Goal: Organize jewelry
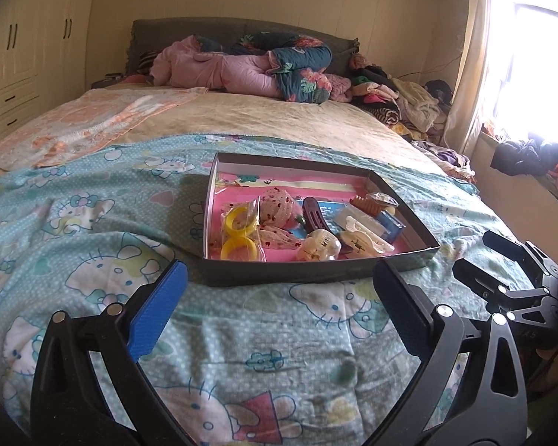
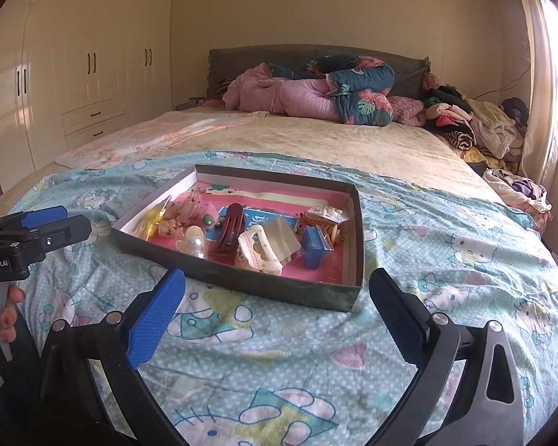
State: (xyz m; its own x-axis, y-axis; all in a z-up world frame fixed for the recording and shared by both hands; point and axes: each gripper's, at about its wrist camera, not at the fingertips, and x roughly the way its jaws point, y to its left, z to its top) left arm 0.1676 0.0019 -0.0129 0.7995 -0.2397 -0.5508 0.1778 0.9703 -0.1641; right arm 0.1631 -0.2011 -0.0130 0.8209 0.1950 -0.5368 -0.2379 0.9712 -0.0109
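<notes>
On the bed's blanket sits the shallow box, at twelve o'clock of both grippers. The left gripper and right gripper hover spread wide, empty. The hair clips lie tangled; a pinch could snag neighbours or tip the box.

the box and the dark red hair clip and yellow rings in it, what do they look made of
Box: likely cardboard, matte dark outside, white inside; thin straight walls, sharp folded corners.
Dark red hair clip: seems hard plastic, glossy; light glints along its smooth curve.
Yellow rings: probably translucent plastic, shiny, inside a clear crinkled film bag.
Both the left gripper and right gripper hold their jaws wide apart, short of the box.
</notes>
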